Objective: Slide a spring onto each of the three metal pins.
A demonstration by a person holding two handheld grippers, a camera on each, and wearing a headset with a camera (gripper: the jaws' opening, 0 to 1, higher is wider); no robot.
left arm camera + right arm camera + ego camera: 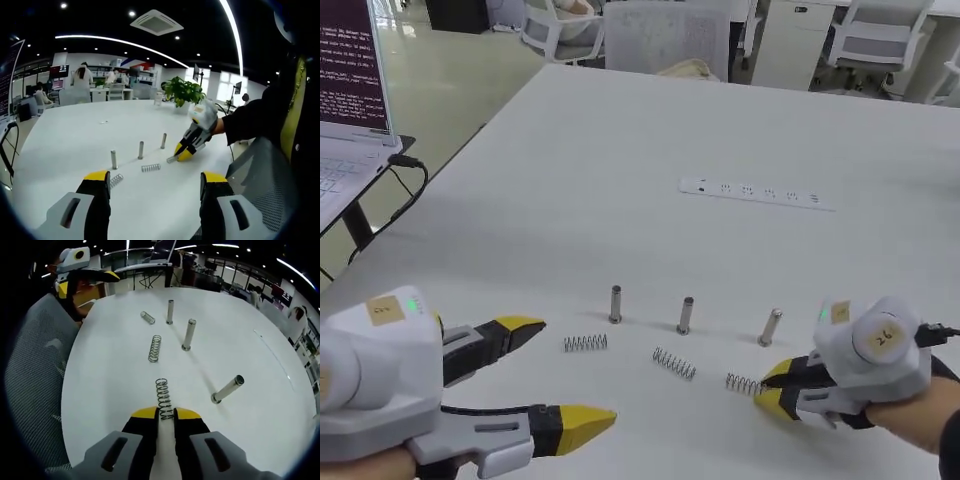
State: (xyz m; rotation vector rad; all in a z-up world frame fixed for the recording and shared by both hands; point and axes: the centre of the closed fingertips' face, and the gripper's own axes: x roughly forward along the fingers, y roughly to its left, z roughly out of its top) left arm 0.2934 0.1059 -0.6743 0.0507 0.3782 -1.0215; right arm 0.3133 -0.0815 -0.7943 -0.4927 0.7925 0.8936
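Three metal pins stand in a row on the white table: left pin, middle pin, and right pin, which leans. Three springs lie in front of them: left spring, middle spring and right spring. My right gripper is low on the table with its jaws closed on the near end of the right spring, which still lies flat beside the leaning pin. My left gripper hovers wide open at the near left with nothing between its fingers, facing the pins.
A white power strip lies further back on the table. A laptop with a black cable stands on a stand off the table's left edge. Office chairs stand beyond the far edge.
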